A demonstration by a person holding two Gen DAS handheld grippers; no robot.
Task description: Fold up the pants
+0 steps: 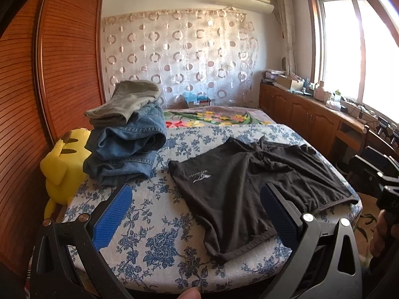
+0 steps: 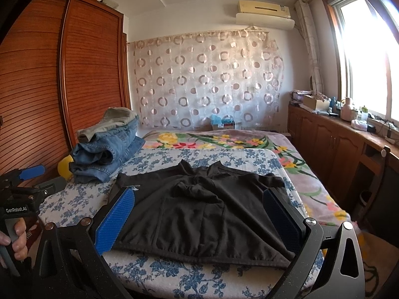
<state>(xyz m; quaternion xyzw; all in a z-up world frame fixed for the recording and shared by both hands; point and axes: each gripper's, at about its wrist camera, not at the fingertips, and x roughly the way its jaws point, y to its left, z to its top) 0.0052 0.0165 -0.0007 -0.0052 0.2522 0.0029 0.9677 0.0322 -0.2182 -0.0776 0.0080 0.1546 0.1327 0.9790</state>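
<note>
Dark brown pants (image 1: 249, 186) lie spread and partly bunched on the blue-flowered bed (image 1: 154, 239), waistband toward me; they also show in the right wrist view (image 2: 199, 214). My left gripper (image 1: 197, 209) is open and empty, held above the near left part of the pants. My right gripper (image 2: 199, 214) is open and empty, held above the pants' waistband, its blue pads (image 2: 114, 221) straddling the cloth. The left gripper also shows at the left edge of the right wrist view (image 2: 32, 172).
A pile of folded jeans and grey-green trousers (image 1: 127, 134) sits at the bed's far left beside a yellow plush toy (image 1: 64, 164). A wooden wardrobe (image 1: 62, 62) stands left, wooden cabinets (image 1: 311, 114) right under the window. A flowered blanket (image 2: 224, 142) covers the bed's far end.
</note>
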